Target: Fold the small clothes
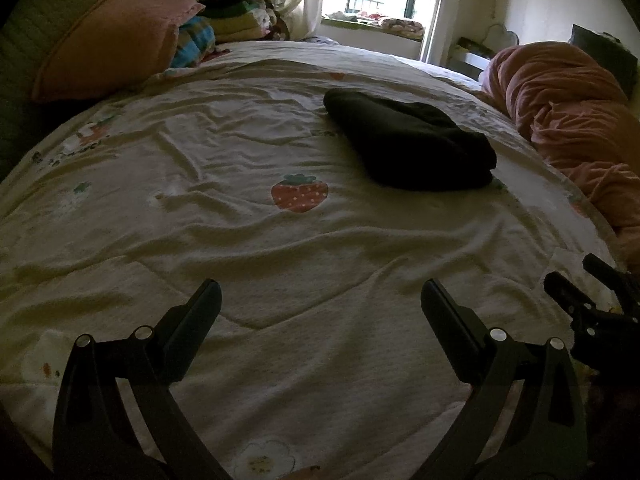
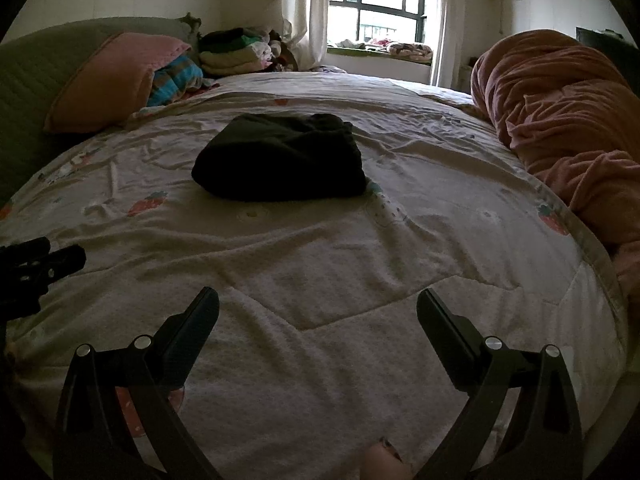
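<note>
Black folded garment (image 2: 280, 158) lies mid-quilt (image 2: 320, 280), well ahead of both empty, spread-fingered grippers, long axis running left-right, nearer the right gripper (image 2: 318, 312) than the left gripper (image 1: 320, 304).

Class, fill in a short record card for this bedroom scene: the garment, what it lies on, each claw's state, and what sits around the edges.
garment: black folded garment, lying flat, untouched
surface: strawberry-print quilt spread over the bed
left claw: left claw open, empty, short of the garment
right claw: right claw open, empty, short of the garment
left edge: pink pillow against the green headboard
right edge: bunched orange-pink blanket
far side: pile of clothes near the window
</note>
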`<state>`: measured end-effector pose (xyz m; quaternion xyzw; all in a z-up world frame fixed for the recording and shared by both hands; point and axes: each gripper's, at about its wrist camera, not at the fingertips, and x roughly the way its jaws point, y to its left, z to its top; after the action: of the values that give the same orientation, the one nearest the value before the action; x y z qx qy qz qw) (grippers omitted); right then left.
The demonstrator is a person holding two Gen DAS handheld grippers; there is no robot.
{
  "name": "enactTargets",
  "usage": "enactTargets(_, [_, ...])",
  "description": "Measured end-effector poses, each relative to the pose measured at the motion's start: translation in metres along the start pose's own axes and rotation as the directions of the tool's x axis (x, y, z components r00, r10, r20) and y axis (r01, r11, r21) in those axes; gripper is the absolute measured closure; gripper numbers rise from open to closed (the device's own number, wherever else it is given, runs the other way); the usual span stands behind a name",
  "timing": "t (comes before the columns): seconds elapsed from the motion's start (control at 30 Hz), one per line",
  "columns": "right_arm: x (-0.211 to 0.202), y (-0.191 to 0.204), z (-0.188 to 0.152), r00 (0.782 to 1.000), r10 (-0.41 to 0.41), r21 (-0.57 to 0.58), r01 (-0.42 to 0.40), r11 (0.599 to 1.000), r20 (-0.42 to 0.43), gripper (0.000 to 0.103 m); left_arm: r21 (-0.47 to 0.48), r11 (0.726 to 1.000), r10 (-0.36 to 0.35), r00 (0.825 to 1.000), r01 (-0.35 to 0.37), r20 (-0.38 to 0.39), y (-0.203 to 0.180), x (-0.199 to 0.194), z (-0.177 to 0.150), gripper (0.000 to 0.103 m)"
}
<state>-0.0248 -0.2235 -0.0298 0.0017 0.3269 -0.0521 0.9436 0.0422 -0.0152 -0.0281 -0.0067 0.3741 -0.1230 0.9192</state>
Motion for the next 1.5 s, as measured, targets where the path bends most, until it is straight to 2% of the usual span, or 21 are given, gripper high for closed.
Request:
enactTargets(1.03, [0.002,0.002,-0.002,1.0,0.0,-0.01,0.0,1.0,-0.013,0.005,-0.004,0.999,0.036,0.999,-0.036,-0.012,0.003,-0.002,0.0,0.009])
enactTargets(1.23, [0.0,-0.004,-0.001,1.0,-0.019,0.021,0.019,1.0,-0.016,0.005,-0.01,0.999,0.047,0.998,-0.047,-0.029,0.005,0.0,-0.002,0.009])
enactTargets(1.37, [-0.003,-0.034,0.0,0.994,-0.105,0.094,0.108,0.99,-0.035,0.005,-0.035,0.997,0.071,0.996,-0.073,-0.051,0.014,0.002,-0.002,0.009])
enactTargets(1.43, [-0.008,-0.066,0.0,0.982,-0.184,0.152,0.188,0.97,-0.037,0.005,-0.08,0.995,0.059,0.996,-0.064,-0.06,0.026,0.003,0.001,0.009])
enactTargets(1.5, [-0.017,-0.108,-0.001,0.957,-0.285,0.226,0.288,0.931,-0.044,0.005,-0.134,0.987,0.077,0.994,-0.087,-0.077,0.049,0.004,0.011,0.009])
